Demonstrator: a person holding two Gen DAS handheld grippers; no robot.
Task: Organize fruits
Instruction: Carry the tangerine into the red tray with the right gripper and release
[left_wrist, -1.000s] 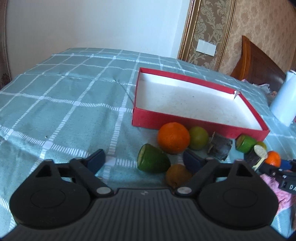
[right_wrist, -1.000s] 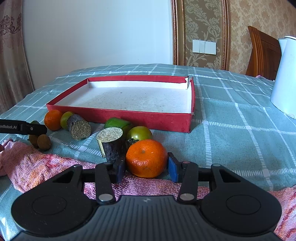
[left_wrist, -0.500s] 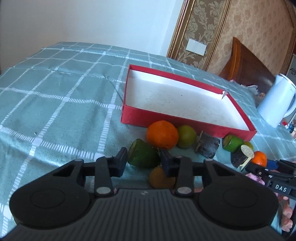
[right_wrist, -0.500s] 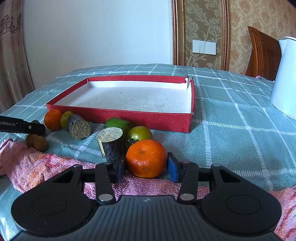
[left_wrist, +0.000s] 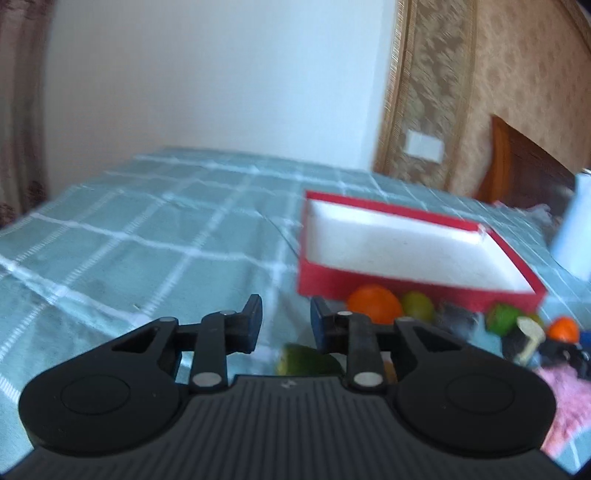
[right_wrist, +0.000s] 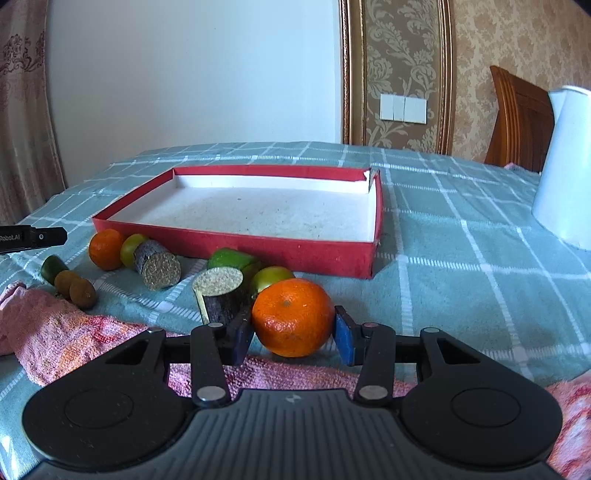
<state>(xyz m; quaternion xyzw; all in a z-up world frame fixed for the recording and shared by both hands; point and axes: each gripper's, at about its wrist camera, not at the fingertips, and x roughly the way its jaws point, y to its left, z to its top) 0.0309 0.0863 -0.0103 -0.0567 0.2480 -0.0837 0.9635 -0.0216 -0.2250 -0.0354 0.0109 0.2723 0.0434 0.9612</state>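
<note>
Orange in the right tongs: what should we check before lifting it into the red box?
1. Orange sits between the pads of the right tongs: ok.
2. Grip firm enough to lift: cannot tell.
3. Red box has room inside: ok, nothing lies in it.
4. Straight path to the box is free: not ok. A sugarcane chunk and a green fruit crowd against the orange, so lifting up first looks safer.
5. Left tongs are out of the way: ok. They hold nothing and sit off by the other fruits.
</note>
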